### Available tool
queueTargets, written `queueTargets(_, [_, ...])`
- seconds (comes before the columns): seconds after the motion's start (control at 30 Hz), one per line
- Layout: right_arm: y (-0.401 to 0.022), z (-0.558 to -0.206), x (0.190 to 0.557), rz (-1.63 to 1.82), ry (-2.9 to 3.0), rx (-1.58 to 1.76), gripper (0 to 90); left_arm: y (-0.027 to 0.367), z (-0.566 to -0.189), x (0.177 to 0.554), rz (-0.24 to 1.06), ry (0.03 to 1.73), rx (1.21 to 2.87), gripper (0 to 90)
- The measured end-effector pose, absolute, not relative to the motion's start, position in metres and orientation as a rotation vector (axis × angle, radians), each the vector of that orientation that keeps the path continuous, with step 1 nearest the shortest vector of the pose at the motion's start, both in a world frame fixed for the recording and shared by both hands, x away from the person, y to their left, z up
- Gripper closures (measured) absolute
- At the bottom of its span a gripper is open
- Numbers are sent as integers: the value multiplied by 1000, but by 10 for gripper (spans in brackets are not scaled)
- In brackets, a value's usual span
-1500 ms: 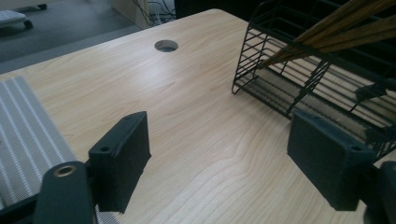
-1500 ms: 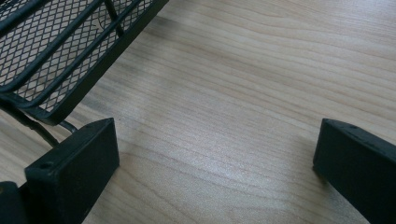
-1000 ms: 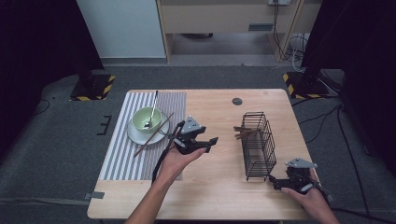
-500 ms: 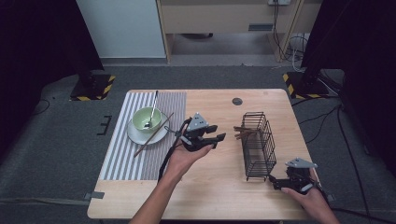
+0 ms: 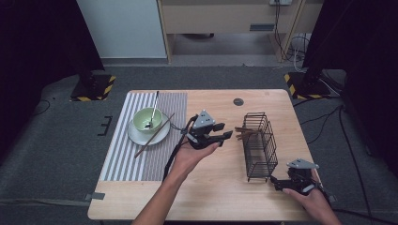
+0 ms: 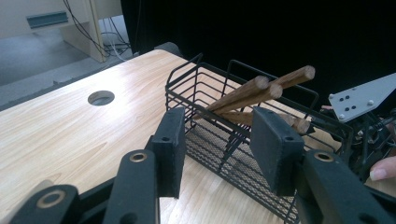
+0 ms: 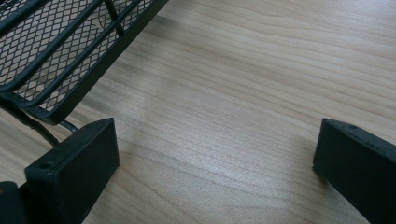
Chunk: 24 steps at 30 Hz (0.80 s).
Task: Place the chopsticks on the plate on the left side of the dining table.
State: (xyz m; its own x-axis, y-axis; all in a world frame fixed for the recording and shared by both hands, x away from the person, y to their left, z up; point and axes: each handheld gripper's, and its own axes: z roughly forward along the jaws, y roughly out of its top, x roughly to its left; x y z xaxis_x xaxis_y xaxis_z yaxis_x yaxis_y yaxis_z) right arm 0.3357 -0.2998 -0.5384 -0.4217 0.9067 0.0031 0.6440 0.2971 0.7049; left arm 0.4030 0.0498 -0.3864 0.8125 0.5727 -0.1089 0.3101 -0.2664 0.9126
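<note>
Several chopsticks (image 5: 244,133) lie in the wire basket (image 5: 259,161); one chopstick (image 5: 153,136) remains on the plate (image 5: 138,137). Left tool (image 5: 220,137) has been closing, empty; right tool (image 5: 277,183) spread, idle.

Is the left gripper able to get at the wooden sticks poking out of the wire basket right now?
Probably yes. The left gripper is empty, its jaws apart, facing the wooden sticks, whose ends jut over the wire basket rim with nothing between.

One wire basket (image 5: 259,145) on the bench (image 5: 216,187), with three wooden sticks (image 6: 254,93) in it that can be counted. One more stick (image 5: 152,136) lies by one plate (image 5: 141,137), plus one green bowl (image 5: 142,120), one spoon (image 5: 152,108), one striped mat (image 5: 136,159). Two grippers.
</note>
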Motion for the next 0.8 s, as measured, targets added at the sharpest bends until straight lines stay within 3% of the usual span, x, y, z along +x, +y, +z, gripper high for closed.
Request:
queueTargets(0.37, [-300,-538,336,899,2173,1388,4,40,-382,404,301,652,1871,503])
queueTargets(0.8, [-300,-538,336,899,2173,1388,4,37,-379,409,331,692,1856,579])
